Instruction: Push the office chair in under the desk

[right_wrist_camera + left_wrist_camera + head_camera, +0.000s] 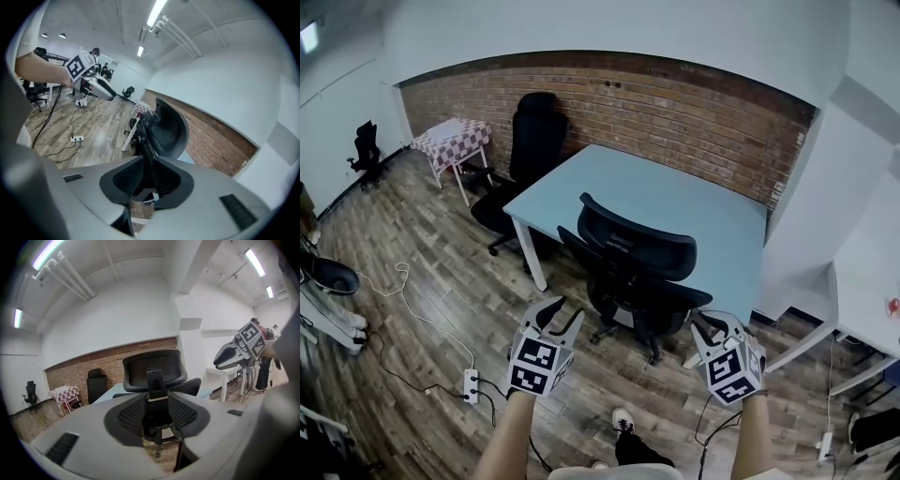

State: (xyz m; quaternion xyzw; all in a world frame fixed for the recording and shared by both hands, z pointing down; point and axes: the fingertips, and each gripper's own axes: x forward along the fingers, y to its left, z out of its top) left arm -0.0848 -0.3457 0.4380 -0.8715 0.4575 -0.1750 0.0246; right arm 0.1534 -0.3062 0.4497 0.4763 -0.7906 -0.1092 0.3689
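Head view, looking steeply down: a black office chair stood at the near edge of a pale blue worktop, its mesh back turned to the person and its wheeled base on the wooden floor. Whether the seat reached under the worktop could not be told. Two bare forearms stretched forward. The left claw hung just left of the chair's base, and the right claw was close to the seat's right side. Neither clearly touched the chair. Only this view showed a second black chair at the worktop's far left corner, a small table with a checked cloth, a power strip with cables, and the person's shoe.

Left gripper view: the left claw was released, its jaws apart and gripping nothing. The office chair's back and spine showed through the gap, some way off. The right claw appeared at the right, level and pointing left. This view added ceiling light tubes and the brick wall.

Right gripper view: the right claw was also released, with a narrower gap and nothing pressed between the pads. The chair was seen tilted, from its side. The left claw showed far left, on an extended arm.
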